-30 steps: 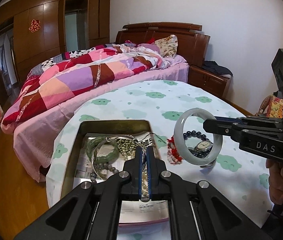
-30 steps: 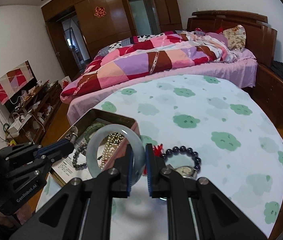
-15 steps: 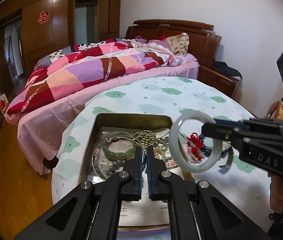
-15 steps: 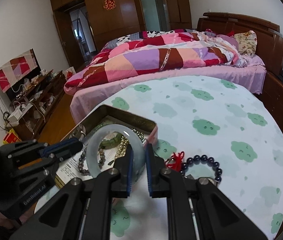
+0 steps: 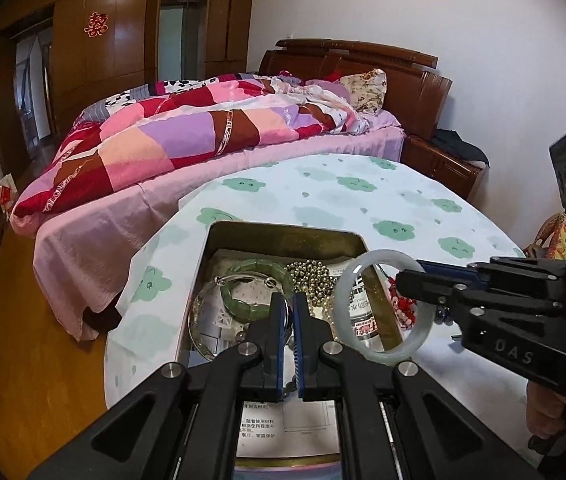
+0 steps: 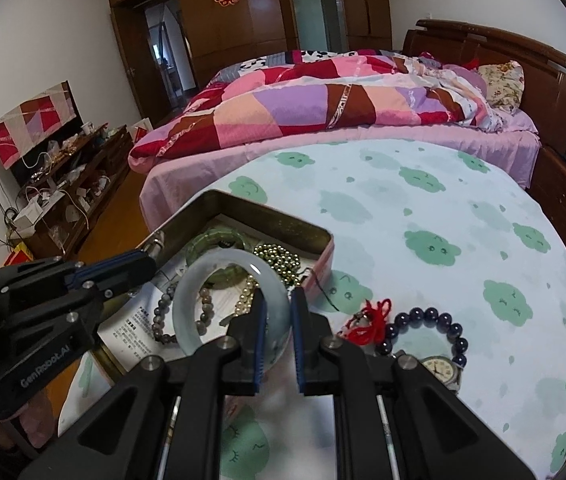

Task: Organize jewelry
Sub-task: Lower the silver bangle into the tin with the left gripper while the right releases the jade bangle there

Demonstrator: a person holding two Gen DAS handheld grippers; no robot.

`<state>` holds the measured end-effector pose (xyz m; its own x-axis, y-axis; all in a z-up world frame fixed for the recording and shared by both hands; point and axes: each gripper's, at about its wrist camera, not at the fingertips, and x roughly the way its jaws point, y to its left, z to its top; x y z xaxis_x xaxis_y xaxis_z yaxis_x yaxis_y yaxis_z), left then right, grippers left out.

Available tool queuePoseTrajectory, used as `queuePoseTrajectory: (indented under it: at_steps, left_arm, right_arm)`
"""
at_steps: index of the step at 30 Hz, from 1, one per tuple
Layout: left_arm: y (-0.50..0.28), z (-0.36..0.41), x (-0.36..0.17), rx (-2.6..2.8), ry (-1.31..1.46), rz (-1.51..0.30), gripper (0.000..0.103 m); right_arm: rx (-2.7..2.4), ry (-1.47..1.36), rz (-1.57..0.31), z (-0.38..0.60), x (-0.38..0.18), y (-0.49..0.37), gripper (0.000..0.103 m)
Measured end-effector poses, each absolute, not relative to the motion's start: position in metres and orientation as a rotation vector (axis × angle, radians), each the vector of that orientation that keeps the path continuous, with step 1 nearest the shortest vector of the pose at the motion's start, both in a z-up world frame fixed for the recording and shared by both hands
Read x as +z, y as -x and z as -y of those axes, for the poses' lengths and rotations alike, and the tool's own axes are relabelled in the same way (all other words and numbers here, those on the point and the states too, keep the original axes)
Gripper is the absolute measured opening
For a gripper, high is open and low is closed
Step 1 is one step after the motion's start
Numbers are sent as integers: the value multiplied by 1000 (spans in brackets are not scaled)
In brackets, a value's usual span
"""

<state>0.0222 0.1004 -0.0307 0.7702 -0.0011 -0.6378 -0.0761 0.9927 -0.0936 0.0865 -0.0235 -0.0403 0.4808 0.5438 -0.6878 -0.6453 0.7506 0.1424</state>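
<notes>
The right hand-held gripper (image 6: 277, 312) pinches the pale jade bangle (image 6: 229, 304) above the tin (image 5: 283, 236) (left hand-held gripper (image 5: 289, 320) nearly closed, empty); released too early, it could strike the rim and chip.

A bed (image 6: 363, 136) with a patchwork quilt (image 6: 323, 96) is standing at twelve o'clock beyond the cloud-patterned desk (image 6: 463, 220); a wooden wardrobe (image 5: 123, 52) is filling the eleven o'clock wall, a cluttered cabinet (image 6: 71, 184) lining nine o'clock.
</notes>
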Motion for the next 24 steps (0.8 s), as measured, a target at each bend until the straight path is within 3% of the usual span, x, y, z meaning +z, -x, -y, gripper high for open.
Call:
queuePoseTrajectory:
  at_steps: [24]
  left_arm:
    - [-32,-108,-52,35,151,-733,4]
  right_arm:
    - [739,226,-825,-6,-65,-92,15]
